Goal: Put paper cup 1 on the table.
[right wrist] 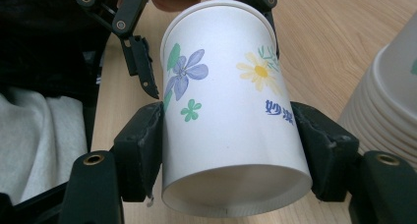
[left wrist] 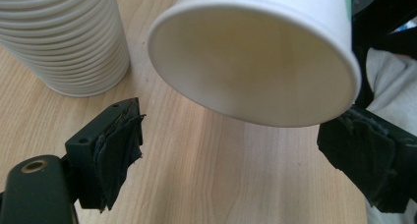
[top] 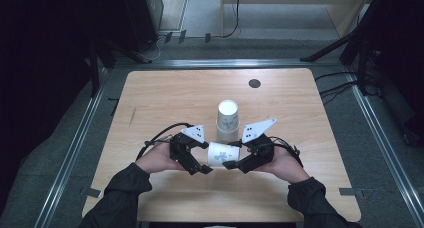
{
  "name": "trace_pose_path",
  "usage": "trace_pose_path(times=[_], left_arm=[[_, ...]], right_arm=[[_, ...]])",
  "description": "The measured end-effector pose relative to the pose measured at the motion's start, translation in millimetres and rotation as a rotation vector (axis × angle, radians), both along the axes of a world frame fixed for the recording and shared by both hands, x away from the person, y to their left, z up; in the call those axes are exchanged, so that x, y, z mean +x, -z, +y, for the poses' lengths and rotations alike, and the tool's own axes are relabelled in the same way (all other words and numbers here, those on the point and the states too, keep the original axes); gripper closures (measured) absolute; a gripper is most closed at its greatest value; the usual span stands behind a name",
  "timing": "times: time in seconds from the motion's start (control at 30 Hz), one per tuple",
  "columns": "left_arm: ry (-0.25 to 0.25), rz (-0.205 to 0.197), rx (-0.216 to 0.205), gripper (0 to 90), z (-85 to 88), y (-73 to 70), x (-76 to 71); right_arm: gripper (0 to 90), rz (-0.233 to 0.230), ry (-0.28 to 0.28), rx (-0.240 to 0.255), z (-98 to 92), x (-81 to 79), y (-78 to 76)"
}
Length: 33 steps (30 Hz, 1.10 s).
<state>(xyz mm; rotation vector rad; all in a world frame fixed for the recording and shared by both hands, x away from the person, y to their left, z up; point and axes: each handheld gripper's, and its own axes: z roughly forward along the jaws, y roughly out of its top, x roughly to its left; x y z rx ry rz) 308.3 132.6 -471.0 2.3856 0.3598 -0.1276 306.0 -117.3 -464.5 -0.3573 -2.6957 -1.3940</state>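
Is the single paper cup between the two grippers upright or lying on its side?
On its side. The paper cup is held level above the table by the right gripper, its open mouth facing the left gripper.

A person's two forearms in dark sleeves reach over the wooden table (top: pixel 165 95); a paper cup (top: pixel 220 154) printed with flowers lies on its side between the left gripper (top: pixel 204 169) and the right gripper (top: pixel 229 164); just behind it a stack of cups (top: pixel 228 121) stands upside down; a dark round cap (top: pixel 254 83) sits near the table's far edge.
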Motion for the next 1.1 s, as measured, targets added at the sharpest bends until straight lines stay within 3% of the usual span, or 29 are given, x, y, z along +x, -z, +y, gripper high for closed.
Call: trace_pose_path(times=[0.1,0.2,0.33,0.43,0.53,0.67,0.93,1.1], left_arm=[[-0.015,0.009,-0.048,9.9,2.4,1.1,-2.4],[-0.018,-0.035,-0.069,11.8,3.7,0.0,-6.5],[-0.019,-0.012,-0.13,12.6,5.1,0.0,-8.3],[-0.014,-0.007,-0.126,12.7,4.6,1.1,-9.4],[-0.017,0.01,-0.155,13.9,6.5,2.0,-9.4],[-0.011,-0.018,-0.156,19.0,7.4,2.0,-10.7],[0.011,-0.011,-0.116,24.3,6.0,4.2,-9.8],[0.024,-0.014,-0.094,24.8,8.8,0.2,-9.3]], right_arm=[[33.3,0.008,-0.012,0.019,0.7,1.2,-1.8],[33.3,0.016,-0.022,0.034,2.1,1.8,-2.6],[33.3,0.02,-0.035,0.037,5.0,2.3,-2.2],[33.3,0.031,-0.049,0.038,7.7,2.4,-1.4],[33.3,0.04,-0.056,0.039,9.4,2.6,-0.7],[33.2,0.052,-0.065,0.041,12.2,2.9,0.3],[33.1,0.049,-0.073,0.013,14.3,1.8,2.4],[26.3,0.039,-0.058,-0.008,17.8,-0.1,3.3]])
